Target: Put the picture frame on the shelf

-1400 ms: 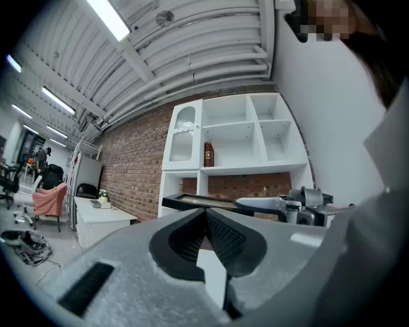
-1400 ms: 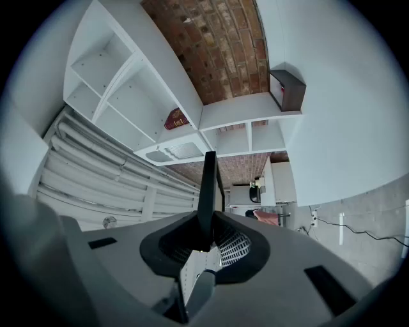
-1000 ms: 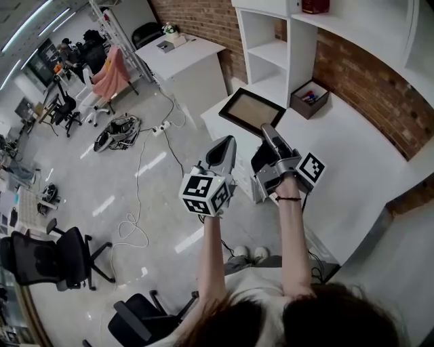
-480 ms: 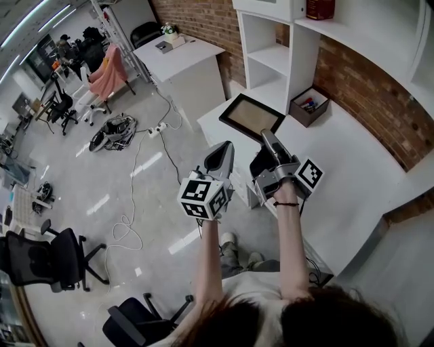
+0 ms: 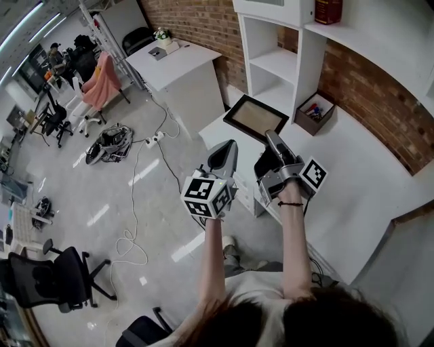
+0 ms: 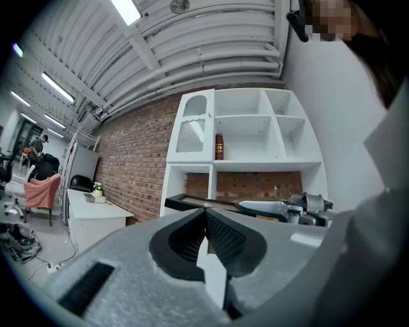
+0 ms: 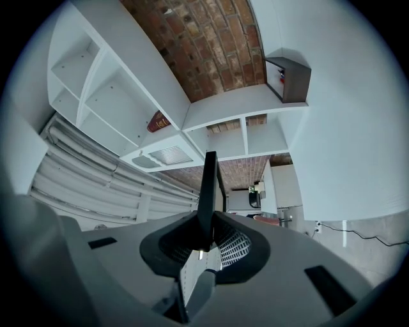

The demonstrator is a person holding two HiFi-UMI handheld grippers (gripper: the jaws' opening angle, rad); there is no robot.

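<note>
Two grippers sit side by side close below the head camera, each held in one of the person's hands. On the left gripper [image 5: 225,150] the ribbed pads are pressed together with nothing between them, and it hangs over the floor just off the table's corner. On the right gripper [image 5: 272,139] the fingers are clamped narrowly on the near edge of the picture frame [image 5: 256,118], which its own view shows as a thin dark edge rising out of the pads. The dark frame, with a tan panel inside, lies nearly flat in the air above the near corner of the white table [image 5: 352,176], in front of the white shelf unit [image 5: 278,64] and not yet on any of its boards. Just beyond the frame, an open dark brown box [image 5: 303,120] with small coloured items stands on the table against the brick wall. A dark red item [image 5: 328,10] stands on a higher shelf board. Farther left are a white desk [image 5: 178,57] and a pink cloth [image 5: 102,71] hanging near some office chairs.
</note>
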